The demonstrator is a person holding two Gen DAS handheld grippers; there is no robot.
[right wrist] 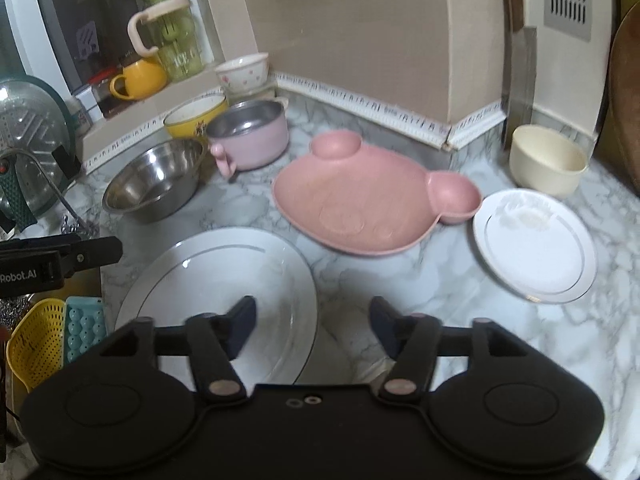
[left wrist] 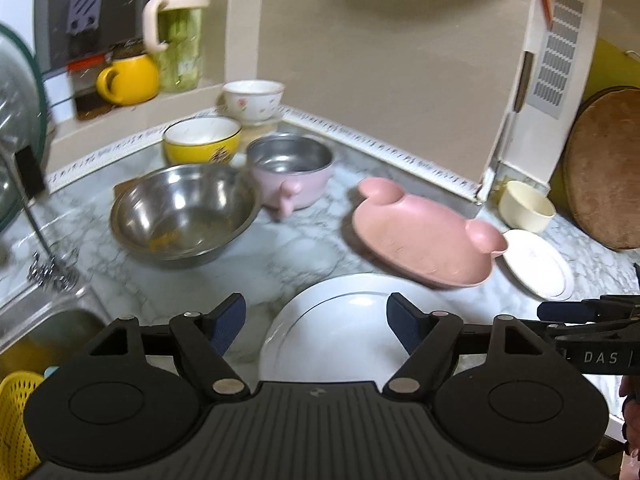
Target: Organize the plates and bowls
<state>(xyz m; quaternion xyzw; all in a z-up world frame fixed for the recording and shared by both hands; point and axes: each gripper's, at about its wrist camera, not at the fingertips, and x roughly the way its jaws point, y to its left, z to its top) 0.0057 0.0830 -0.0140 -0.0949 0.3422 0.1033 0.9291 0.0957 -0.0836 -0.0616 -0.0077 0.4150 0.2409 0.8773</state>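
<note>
A large white plate (left wrist: 348,332) (right wrist: 216,280) lies flat on the marble counter, right under both grippers. My left gripper (left wrist: 316,316) stands open above it, with nothing between the pads. My right gripper (right wrist: 314,320) is open too, over the plate's right rim and holding nothing. Further back lie a pink bear-shaped plate (right wrist: 360,196), a small white plate (right wrist: 532,240) and a cream bowl (right wrist: 548,160). To the left stand a steel bowl (right wrist: 156,180), a pink handled bowl (right wrist: 252,136), a yellow bowl (right wrist: 192,116) and a flowered white bowl (right wrist: 242,70).
A sink (left wrist: 48,332) lies at the near left, with a yellow basket (right wrist: 36,340) and a blue tray (right wrist: 84,332) beside it. A round wooden board (left wrist: 604,168) leans at the far right. A green jug (left wrist: 180,40) and a yellow mug (left wrist: 128,80) stand on the ledge.
</note>
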